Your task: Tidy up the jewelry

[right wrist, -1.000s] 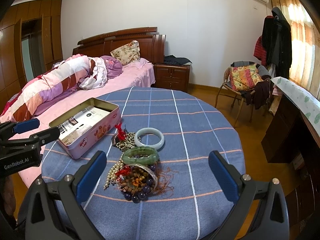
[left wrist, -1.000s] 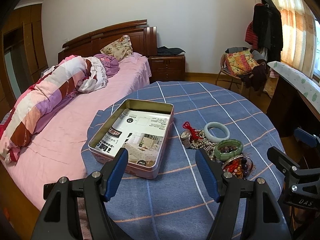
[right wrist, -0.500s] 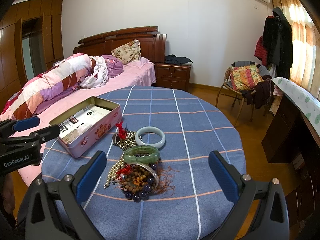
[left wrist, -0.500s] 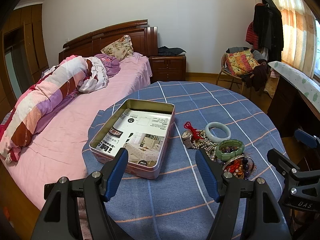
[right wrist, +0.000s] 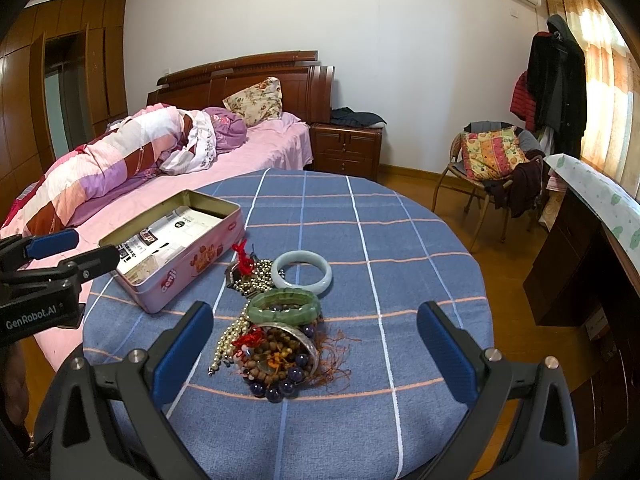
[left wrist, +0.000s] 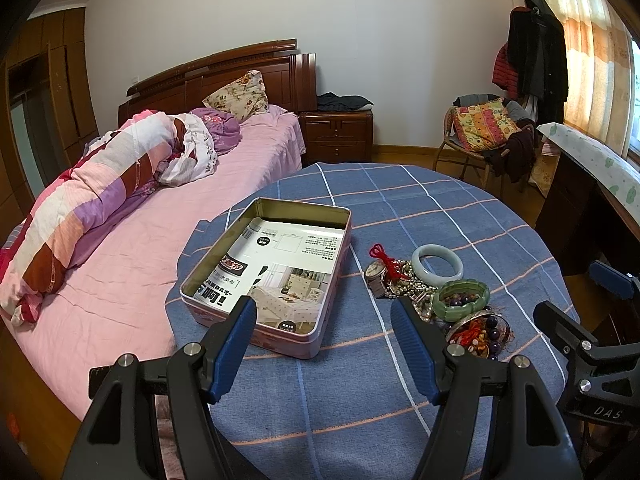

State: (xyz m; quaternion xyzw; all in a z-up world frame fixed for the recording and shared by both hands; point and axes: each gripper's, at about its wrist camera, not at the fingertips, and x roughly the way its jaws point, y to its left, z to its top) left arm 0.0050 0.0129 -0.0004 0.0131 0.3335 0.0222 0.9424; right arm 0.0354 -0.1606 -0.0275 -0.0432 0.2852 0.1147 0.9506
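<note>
An open pink tin box (left wrist: 268, 276) (right wrist: 176, 240), lined with printed paper, lies on the blue checked tablecloth (left wrist: 400, 208). To its right is a jewelry pile: a pale jade bangle (left wrist: 437, 264) (right wrist: 302, 271), a green bead bracelet (left wrist: 461, 299) (right wrist: 285, 305), a watch with red tassel (left wrist: 380, 270) (right wrist: 243, 261), pearl strands (right wrist: 226, 340) and dark bead bracelets (left wrist: 480, 330) (right wrist: 276, 356). My left gripper (left wrist: 324, 344) is open and empty in front of the tin. My right gripper (right wrist: 314, 344) is open and empty, hovering near the bead pile.
A bed (left wrist: 120, 240) with pink sheet and rolled quilt adjoins the table's left side. A nightstand (left wrist: 336, 132), a chair with a colourful cushion (left wrist: 484, 124), a coat rack (left wrist: 538, 52) and a dark desk (left wrist: 592, 216) stand around the room.
Both views have shifted only slightly; the grippers stay open and the jewelry and tin have not moved.
</note>
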